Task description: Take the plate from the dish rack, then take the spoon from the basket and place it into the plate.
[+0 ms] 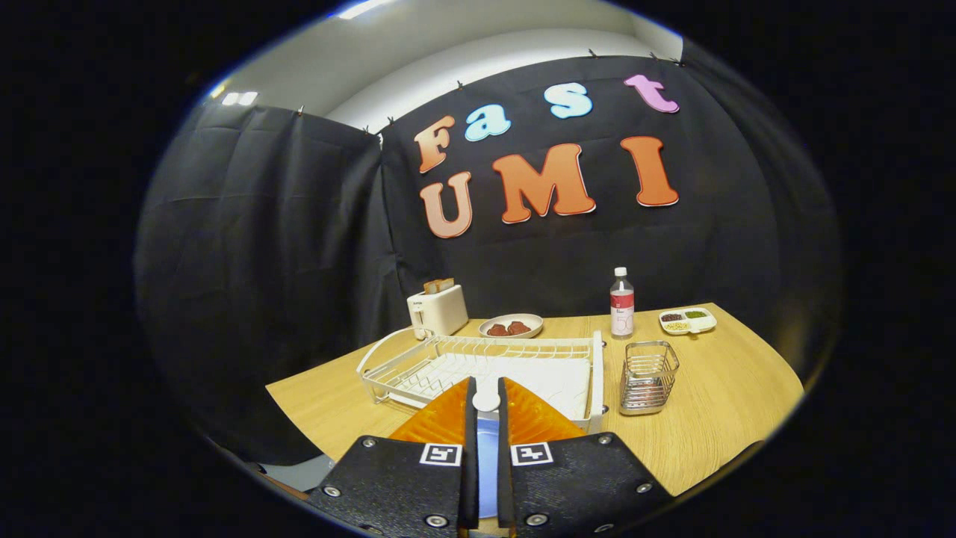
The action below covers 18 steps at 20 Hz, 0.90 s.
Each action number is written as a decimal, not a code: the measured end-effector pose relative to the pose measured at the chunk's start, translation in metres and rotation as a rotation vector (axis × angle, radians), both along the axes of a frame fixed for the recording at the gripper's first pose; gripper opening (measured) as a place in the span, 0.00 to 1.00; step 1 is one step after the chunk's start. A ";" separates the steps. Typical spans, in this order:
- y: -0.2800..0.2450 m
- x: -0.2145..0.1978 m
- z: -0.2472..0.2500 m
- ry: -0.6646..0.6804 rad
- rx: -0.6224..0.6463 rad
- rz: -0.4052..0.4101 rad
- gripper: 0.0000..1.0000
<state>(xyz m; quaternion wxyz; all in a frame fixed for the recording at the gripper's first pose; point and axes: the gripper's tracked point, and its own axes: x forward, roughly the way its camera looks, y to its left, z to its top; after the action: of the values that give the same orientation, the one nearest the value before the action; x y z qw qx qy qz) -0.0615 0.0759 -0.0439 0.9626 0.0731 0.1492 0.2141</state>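
**Spoon pinched between my fingers**

My gripper point(486, 407) is narrowed onto a white spoon point(486, 401), both orange fingers point(441, 418) pressing its sides, its rounded end poking up between the tips. Just beyond them sits the white dish rack point(478, 366); the wire basket point(648, 377) stands beside it on the wooden table point(732, 403). I cannot make out the plate for certain.

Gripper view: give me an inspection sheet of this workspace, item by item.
Surface: wooden table, level.
Job's things: white dish rack just beyond the fingers, no plate in it; wire basket beside it; a white, light-blue thing edge-on between the fingers, likely the plate; spoon not made out.
Clutter: toaster, bowl of food, bottle, divided snack tray, all at the back.
Grippers: claw nearly shut, both orange fingers against that thing.
Cables: nothing seen.
Surroundings: black cloth wall.
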 end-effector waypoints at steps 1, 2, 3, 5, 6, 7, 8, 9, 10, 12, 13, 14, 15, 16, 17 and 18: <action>0.006 -0.003 0.000 -0.002 -0.004 0.019 0.10; 0.011 -0.007 0.000 -0.007 -0.002 0.040 0.10; 0.017 -0.011 -0.001 -0.014 0.003 0.065 0.10; 0.026 -0.018 -0.006 -0.016 0.013 0.111 0.10; 0.028 -0.022 -0.011 -0.003 0.018 0.126 0.10; 0.029 -0.026 -0.017 0.003 0.017 0.144 0.10; 0.029 -0.026 -0.022 0.008 0.018 0.151 0.10; 0.031 -0.026 -0.031 0.025 0.023 0.154 0.10; 0.031 -0.026 -0.040 0.047 0.032 0.157 0.10; 0.033 -0.028 -0.054 0.086 0.056 0.167 0.10; 0.035 -0.027 -0.061 0.100 0.062 0.170 0.10; 0.035 -0.028 -0.068 0.115 0.060 0.175 0.10; 0.035 -0.029 -0.071 0.117 0.066 0.176 0.10; 0.034 -0.027 -0.071 0.123 0.083 0.165 0.10; 0.032 -0.027 -0.073 0.137 0.094 0.159 0.10; 0.029 -0.028 -0.077 0.161 0.098 0.153 0.11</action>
<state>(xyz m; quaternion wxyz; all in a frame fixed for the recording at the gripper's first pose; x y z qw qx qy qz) -0.0899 0.1047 -0.1211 0.9235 0.1254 0.2208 0.2874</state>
